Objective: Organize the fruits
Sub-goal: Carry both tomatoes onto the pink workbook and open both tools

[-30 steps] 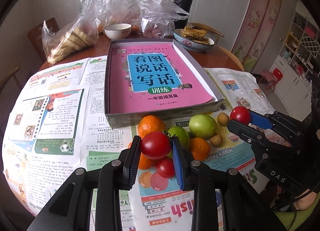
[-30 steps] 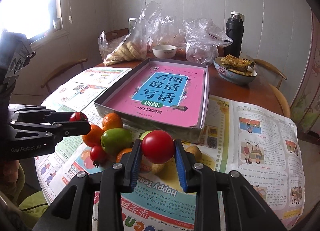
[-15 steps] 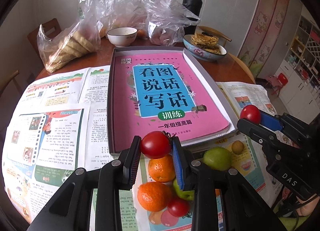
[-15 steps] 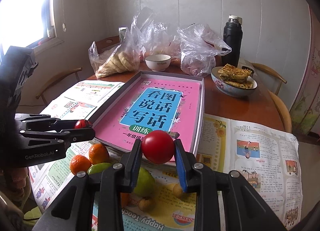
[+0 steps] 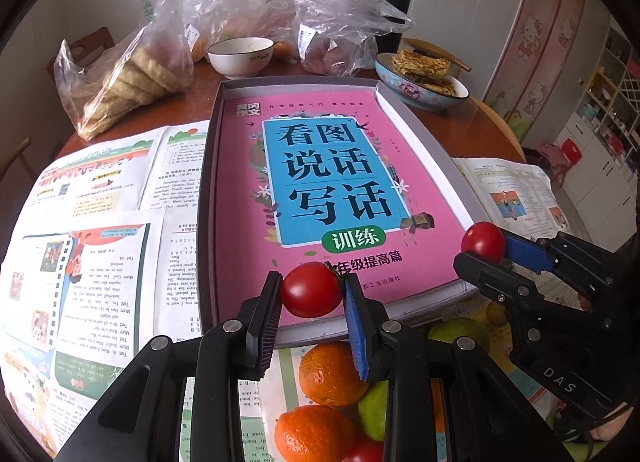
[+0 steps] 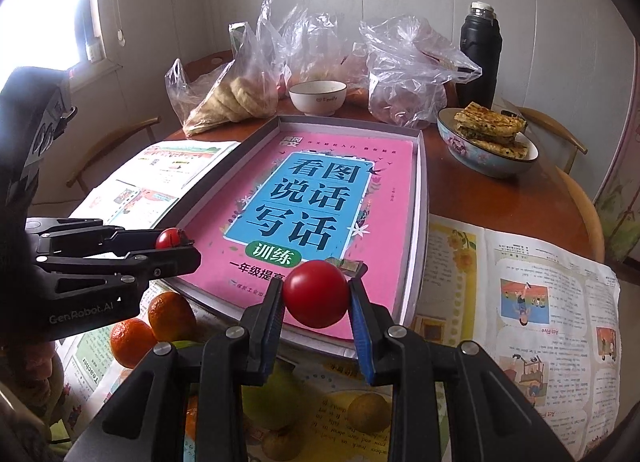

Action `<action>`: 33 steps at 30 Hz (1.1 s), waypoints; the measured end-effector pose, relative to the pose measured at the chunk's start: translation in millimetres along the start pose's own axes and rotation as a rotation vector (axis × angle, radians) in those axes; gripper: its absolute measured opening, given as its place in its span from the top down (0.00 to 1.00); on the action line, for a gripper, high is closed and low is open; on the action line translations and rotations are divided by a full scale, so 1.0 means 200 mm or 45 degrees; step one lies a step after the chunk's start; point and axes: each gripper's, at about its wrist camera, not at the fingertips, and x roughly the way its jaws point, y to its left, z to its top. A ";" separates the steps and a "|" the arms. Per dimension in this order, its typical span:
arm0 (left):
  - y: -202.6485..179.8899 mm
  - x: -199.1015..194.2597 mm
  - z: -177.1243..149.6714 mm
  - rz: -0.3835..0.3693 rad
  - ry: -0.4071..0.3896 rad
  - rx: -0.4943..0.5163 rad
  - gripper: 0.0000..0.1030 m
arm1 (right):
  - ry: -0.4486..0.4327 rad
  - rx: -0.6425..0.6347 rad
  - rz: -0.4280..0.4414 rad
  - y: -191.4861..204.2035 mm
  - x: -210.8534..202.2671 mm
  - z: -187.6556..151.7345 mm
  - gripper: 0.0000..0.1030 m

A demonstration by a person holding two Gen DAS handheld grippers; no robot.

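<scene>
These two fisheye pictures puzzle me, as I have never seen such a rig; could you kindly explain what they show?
There is no robot here: a person holds a two-finger gripper in each hand, and each gripper carries a camera that looks forward along its fingers.

In the left wrist picture, the left gripper is shut on a red tomato; the other gripper shows at the right edge. In the right wrist picture, the right gripper is shut on another tomato.

Both hover at the near edge of a grey box lined with a pink book cover. Below, on newspaper, lie oranges, green fruit and small brown fruit. Behind stand a white bowl, plastic bags, a bowl of flatbread and a black flask.
</scene>
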 end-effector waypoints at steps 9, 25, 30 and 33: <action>0.00 0.05 0.02 0.018 0.007 0.002 0.70 | 0.051 0.009 -0.008 -0.02 0.07 -0.01 0.69; 0.00 0.12 0.01 0.029 0.045 0.009 0.70 | 0.104 0.042 -0.008 -0.03 0.13 -0.01 0.69; 0.01 0.13 0.01 0.028 0.051 0.003 0.70 | 0.100 0.049 -0.009 -0.03 0.13 -0.02 0.69; 0.01 0.12 0.01 0.030 0.049 -0.002 0.70 | 0.100 0.051 -0.012 -0.03 0.13 -0.01 0.69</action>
